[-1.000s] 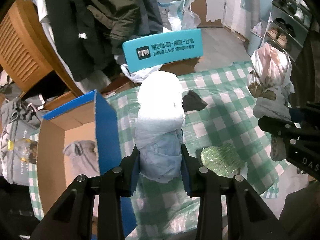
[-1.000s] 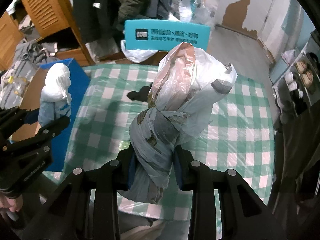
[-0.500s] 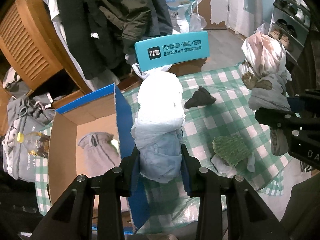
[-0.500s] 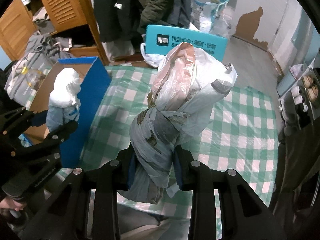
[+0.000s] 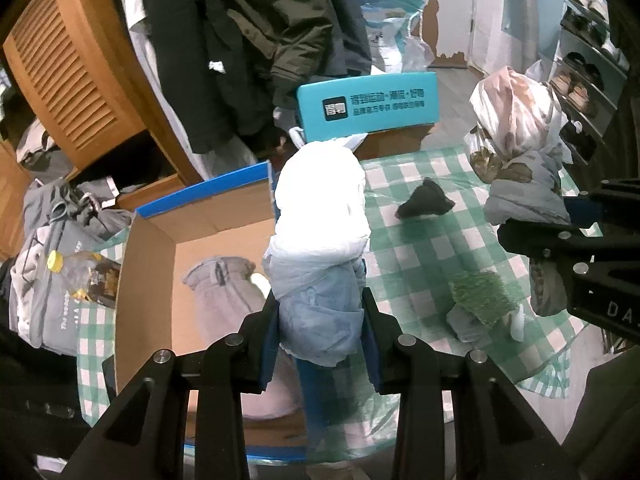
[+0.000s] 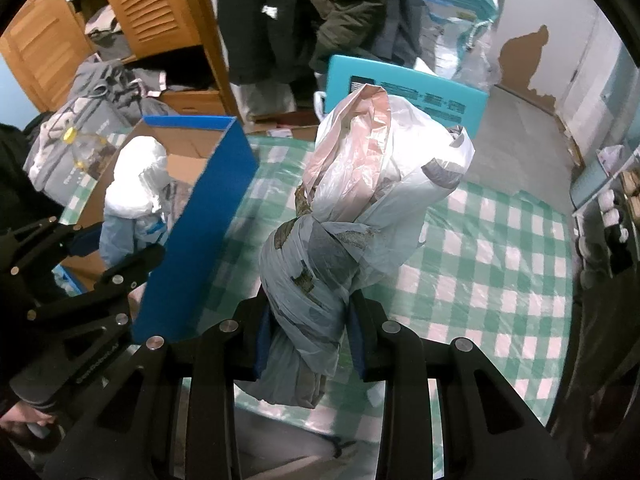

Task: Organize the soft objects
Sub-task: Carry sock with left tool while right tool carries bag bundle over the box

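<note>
- The left gripper (image 5: 320, 320) has its fingers clamped on a white-and-pale-blue bag bundle (image 5: 320, 240), pinching it at its lower, bluish end; the bright white top sticks up past the fingertips.
- That bundle hangs right over the blue wall of an open cardboard box (image 5: 160, 264) — from the right wrist view it sits above the box's inner edge, beside the blue side panel (image 6: 200, 232).
- Inside the box a grey garment (image 5: 224, 292) lies on the cardboard floor.
- The right gripper (image 6: 308, 328) is closed tight on a knotted plastic-bag bundle (image 6: 360, 200), grey-blue at the waist where the pads squeeze it, pinkish and white above.
- This second bundle is held up over the green-and-white checked tablecloth (image 6: 500, 272), to the right of the box and apart from it.
- On the cloth lie a small dark fabric piece (image 5: 426, 200) and, nearer the edge, a green textured item (image 5: 486, 296) with a grey scrap touching it.
- Beyond the table stands a teal box with printed lettering (image 5: 368, 106), with dark coats (image 5: 260, 40) hanging behind it and a slatted wooden cabinet door (image 5: 68, 76) to the left.
- A grey bag (image 5: 48, 280) and a yellow-capped bottle (image 5: 76, 272) sit just left of the cardboard box.
</note>
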`<action>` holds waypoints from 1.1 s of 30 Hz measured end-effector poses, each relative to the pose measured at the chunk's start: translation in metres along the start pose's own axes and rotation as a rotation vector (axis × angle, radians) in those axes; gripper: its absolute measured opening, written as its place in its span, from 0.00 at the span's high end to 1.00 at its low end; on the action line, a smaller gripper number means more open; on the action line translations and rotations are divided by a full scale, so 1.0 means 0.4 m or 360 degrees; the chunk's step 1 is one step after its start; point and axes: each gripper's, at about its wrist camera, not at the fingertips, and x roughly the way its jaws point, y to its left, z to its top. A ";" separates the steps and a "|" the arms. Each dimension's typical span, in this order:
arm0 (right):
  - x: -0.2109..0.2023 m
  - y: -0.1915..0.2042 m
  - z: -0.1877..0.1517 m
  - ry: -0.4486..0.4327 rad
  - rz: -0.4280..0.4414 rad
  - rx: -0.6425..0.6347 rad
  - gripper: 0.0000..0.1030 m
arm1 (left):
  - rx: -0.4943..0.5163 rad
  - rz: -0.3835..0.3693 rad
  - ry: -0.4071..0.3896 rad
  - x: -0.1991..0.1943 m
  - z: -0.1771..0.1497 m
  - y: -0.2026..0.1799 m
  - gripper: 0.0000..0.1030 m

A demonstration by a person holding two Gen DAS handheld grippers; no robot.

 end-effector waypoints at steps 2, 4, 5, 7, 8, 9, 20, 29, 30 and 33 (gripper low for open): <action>0.003 0.016 0.006 -0.0002 0.0013 -0.0016 0.70 | -0.0014 0.0003 0.0001 -0.001 -0.004 0.015 0.65; 0.007 0.028 0.011 -0.0001 0.0026 -0.0027 0.70 | -0.0030 0.0006 0.0001 -0.001 -0.008 0.030 0.65; 0.009 0.036 0.014 0.0001 0.0033 -0.0033 0.70 | -0.0037 0.0007 0.0002 -0.001 -0.010 0.039 0.65; 0.013 0.049 0.018 0.0006 0.0045 -0.0043 0.70 | -0.0048 0.0011 0.0002 -0.001 -0.013 0.053 0.65; 0.015 0.058 0.021 0.0008 0.0056 -0.0048 0.70 | -0.0054 0.0014 0.0003 0.000 -0.015 0.061 0.65; 0.016 0.065 0.025 0.0008 0.0065 -0.0053 0.70 | -0.0060 0.0016 0.0004 0.000 -0.017 0.067 0.65; 0.036 0.163 0.060 0.0018 0.0104 -0.0142 0.70 | -0.0135 0.0041 0.0008 0.003 -0.041 0.144 0.65; 0.058 0.243 0.089 0.0030 0.0157 -0.0197 0.70 | -0.0194 0.0065 0.0018 0.007 -0.068 0.206 0.65; 0.063 0.252 0.092 0.0035 0.0160 -0.0203 0.70 | -0.0199 0.0067 0.0021 0.009 -0.070 0.212 0.65; 0.075 0.273 0.097 0.0050 0.0175 -0.0214 0.70 | -0.0220 0.0082 0.0029 0.014 -0.078 0.234 0.65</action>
